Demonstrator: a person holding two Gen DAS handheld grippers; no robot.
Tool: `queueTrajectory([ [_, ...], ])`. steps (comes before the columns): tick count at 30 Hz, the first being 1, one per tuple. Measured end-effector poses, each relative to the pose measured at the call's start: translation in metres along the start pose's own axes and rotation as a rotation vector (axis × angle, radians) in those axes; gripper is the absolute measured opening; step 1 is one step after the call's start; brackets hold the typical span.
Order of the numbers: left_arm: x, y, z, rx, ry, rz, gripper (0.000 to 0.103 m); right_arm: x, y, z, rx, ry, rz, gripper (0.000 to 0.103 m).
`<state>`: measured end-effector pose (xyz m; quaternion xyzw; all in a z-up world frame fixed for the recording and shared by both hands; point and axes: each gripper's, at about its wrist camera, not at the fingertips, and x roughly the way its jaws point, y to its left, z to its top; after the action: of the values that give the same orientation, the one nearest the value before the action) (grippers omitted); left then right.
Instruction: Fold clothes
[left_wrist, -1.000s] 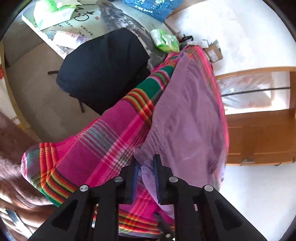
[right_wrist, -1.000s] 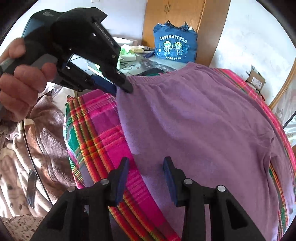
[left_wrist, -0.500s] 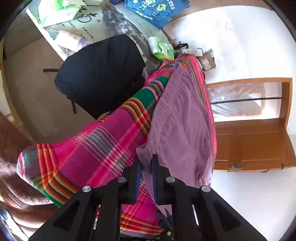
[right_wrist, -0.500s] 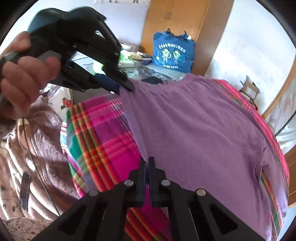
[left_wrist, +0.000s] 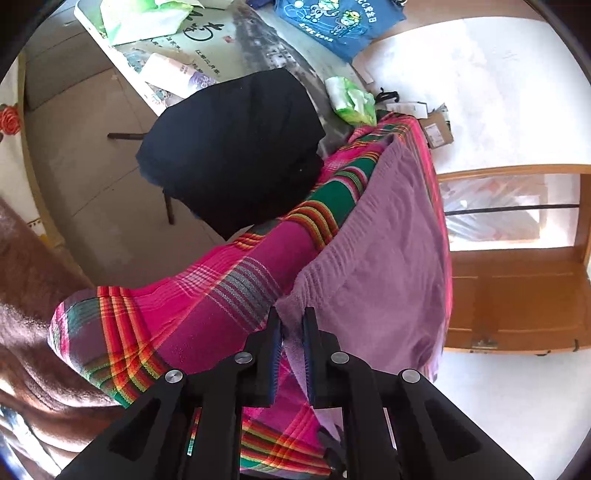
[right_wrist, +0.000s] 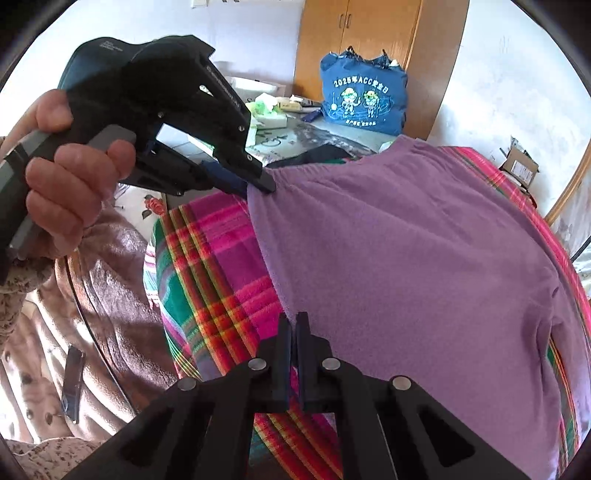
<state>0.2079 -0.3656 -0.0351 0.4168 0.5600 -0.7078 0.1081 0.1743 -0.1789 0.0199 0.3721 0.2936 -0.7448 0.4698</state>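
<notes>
On the plaid cloth (right_wrist: 207, 280) lies the purple garment (right_wrist: 406, 266); left claw (left_wrist: 291, 325) and right claw (right_wrist: 293, 328) pinch its nine-o'clock edge. Next, likely lift together toward three o'clock.

A blue printed cloth bag (right_wrist: 364, 101) stands at the upper middle of the right wrist frame, before an orange wooden wardrobe (right_wrist: 360, 35). A brown cardboard box (right_wrist: 521, 166) sits at the right edge. A black garment (left_wrist: 236, 144) fills the left wrist frame's upper middle.
</notes>
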Motion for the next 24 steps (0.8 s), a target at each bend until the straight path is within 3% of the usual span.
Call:
queueTrajectory([
  [5, -0.001, -0.012, -0.003, 0.048, -0.014, 0.053, 0.013, 0.0, 0.0, -0.001, -0.005, -0.002, 0.037, 0.012],
  [9, -0.007, -0.022, -0.004, 0.073, -0.024, 0.093, 0.021, -0.013, -0.017, 0.002, 0.043, -0.022, 0.134, 0.016],
  [13, -0.029, -0.04, -0.002, 0.124, -0.118, 0.193, 0.024, -0.041, -0.055, 0.006, 0.109, -0.081, 0.214, 0.016],
  [18, -0.048, -0.08, 0.006, 0.233, -0.178, 0.266, 0.028, -0.076, -0.129, 0.011, 0.206, -0.12, 0.184, 0.021],
  [24, -0.053, -0.142, 0.02, 0.371, -0.206, 0.306, 0.028, -0.123, -0.225, 0.021, 0.326, -0.164, 0.008, 0.022],
])
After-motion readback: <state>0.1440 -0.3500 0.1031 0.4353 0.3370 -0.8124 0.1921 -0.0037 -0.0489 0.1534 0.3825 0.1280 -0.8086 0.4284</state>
